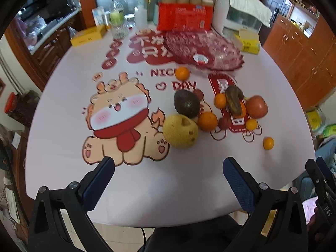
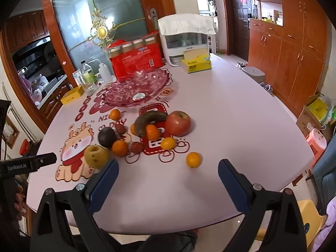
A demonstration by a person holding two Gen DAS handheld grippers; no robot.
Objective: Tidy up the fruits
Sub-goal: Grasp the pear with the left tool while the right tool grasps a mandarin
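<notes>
Left wrist view: the left gripper (image 1: pixel 169 180) hangs over the near edge of the table (image 1: pixel 63 109) with its jaws spread wide and nothing between them. Just ahead of the gap sits a yellow pear (image 1: pixel 180 130), and right behind it a dark avocado (image 1: pixel 187 104). To the right of those, ahead of the right finger, lie an orange (image 1: pixel 207 121), a brown, overripe banana (image 1: pixel 233 101) and a red apple (image 1: pixel 256 106), close together. One small orange (image 1: pixel 268 143) lies apart, nearest the right finger. Farther ahead stands the pink glass bowl (image 1: pixel 220 51), holding no fruit.

Right wrist view: the right gripper (image 2: pixel 168 177) is likewise wide open and holds nothing. The lone small orange (image 2: pixel 193 159) lies just ahead of the gap, slightly right of centre. The pear (image 2: pixel 96 156) sits just beyond the left fingertip, with the avocado (image 2: pixel 107 137), banana (image 2: pixel 149 121) and apple (image 2: pixel 178 123) farther ahead. The bowl (image 2: pixel 126 92) stands beyond the fruit.
</notes>
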